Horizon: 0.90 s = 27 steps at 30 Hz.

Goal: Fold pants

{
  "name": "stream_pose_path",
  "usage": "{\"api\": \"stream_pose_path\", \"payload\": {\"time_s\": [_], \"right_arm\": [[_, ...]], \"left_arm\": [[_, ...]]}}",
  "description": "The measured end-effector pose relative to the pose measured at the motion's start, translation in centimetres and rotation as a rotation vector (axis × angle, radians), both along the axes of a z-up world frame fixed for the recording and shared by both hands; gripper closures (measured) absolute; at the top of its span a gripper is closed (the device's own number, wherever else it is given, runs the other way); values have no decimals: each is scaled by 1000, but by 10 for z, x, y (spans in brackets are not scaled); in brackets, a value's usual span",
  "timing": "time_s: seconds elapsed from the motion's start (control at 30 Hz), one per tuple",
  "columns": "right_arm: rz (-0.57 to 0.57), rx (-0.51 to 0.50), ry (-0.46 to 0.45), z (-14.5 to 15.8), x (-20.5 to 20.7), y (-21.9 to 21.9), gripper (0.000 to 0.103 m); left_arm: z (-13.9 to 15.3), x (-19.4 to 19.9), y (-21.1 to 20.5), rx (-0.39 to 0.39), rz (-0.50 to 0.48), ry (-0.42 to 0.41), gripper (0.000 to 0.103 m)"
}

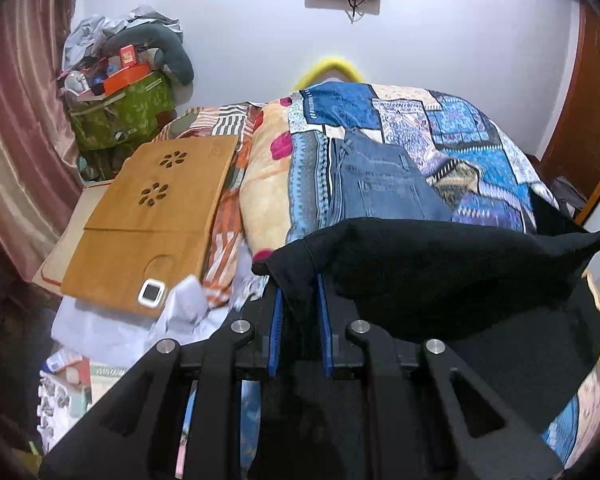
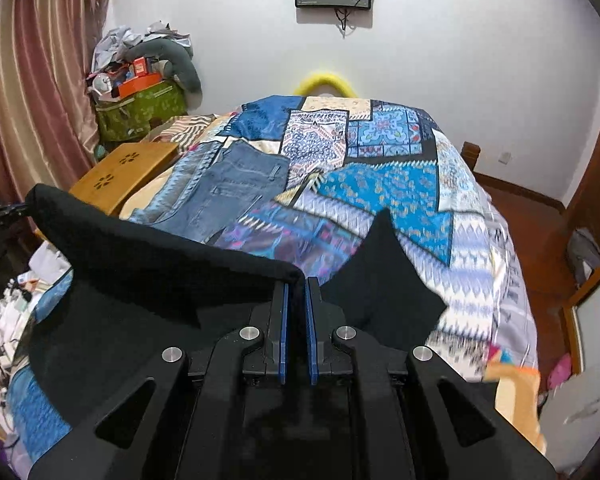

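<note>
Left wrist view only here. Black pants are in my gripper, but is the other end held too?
Observer: Yes, the right gripper is shut on the black pants at a top corner.
Operator: Anything right of the bed?
Observer: Bare wooden floor, with a pink item lying near the bed's edge.
Operator: Jeans in the way?
Observer: The jeans lie flat on the quilt, beyond the lifted black pants and not touching them.

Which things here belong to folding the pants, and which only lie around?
For the job:
black pants
left gripper, shut on them
right gripper, shut on them
patchwork bedspread beneath

Lying about:
folded jeans
wooden lap tray
green bag
</note>
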State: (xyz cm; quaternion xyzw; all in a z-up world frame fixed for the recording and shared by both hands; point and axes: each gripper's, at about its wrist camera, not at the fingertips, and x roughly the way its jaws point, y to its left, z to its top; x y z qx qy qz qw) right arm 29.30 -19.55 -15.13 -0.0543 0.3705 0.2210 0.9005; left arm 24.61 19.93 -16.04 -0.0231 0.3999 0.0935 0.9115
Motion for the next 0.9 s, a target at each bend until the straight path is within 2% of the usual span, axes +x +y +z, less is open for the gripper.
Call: {"api": "stream_pose_path", "payload": {"time_s": [0.07,0.23,0.47,0.53,0.67,0.77,0.9], "right_arm": [[1,8,10,-6,-15,-4,96],[2,5,28,-18,-48,-10,98],[0,20,54,-32,-87,-16,99],[-2,6,68,-39,-93,-15,99],[-11,-2,108,-54,-100,-18,99],[-28,-2,108,-53,-101,-21,99],[-56,6,66,-38,-96,-29,99]], "left_arm": [[-4,-18,-5,47,14,4,95],[-25,-55,-9,42,35,23,96],[-63,-88,-3,-35,78,94,99],[-76,-94,-3,-45,95,125,103],[-101,-103,4,-86,121,202,103],[-104,-109,9,-79,135,219,103],[-86,-109,9,-53,122,173,100]]}}
